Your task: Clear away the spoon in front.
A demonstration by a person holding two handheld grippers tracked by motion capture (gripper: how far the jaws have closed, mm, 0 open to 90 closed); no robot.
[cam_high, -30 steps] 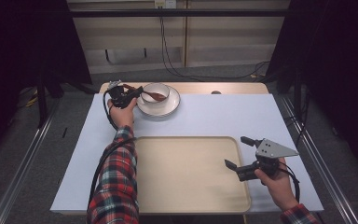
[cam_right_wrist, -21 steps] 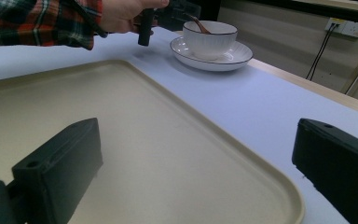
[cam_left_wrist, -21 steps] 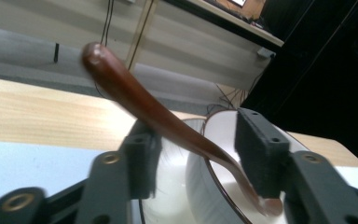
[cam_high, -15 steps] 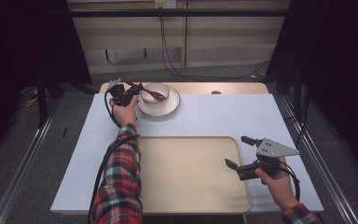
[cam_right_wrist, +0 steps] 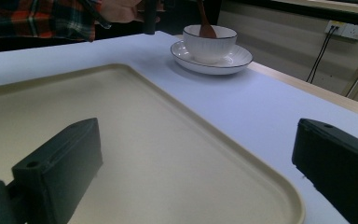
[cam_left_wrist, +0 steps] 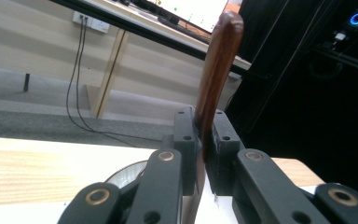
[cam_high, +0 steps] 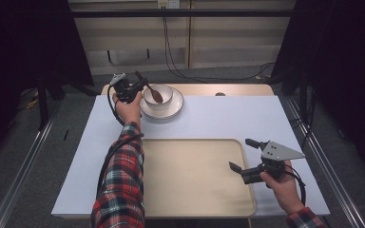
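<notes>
Landmark: white bowl [cam_high: 158, 95], seated on a saucer [cam_high: 175, 107] at the far left of the table [cam_high: 209, 118].
Left tool [cam_high: 140, 87]: just left of the bowl, clenched on the handle of a wooden spoon [cam_high: 153, 92] (handle standing up between the jaws in the left gripper view).
Spoon: head dipped inside the bowl, handle slanting up and left toward the tool.
Change: spoon handle raised more steeply than a second ago, bowl and saucer unmoved.
Meaning: likely lifting the spoon out of the bowl, perhaps bound for the tray.
Tray [cam_high: 190, 180]: beige, bare, well nearer than the bowl.
Right tool [cam_high: 241, 155]: released, jaws wide apart, hovering over the tray's right edge, far from the bowl.
</notes>
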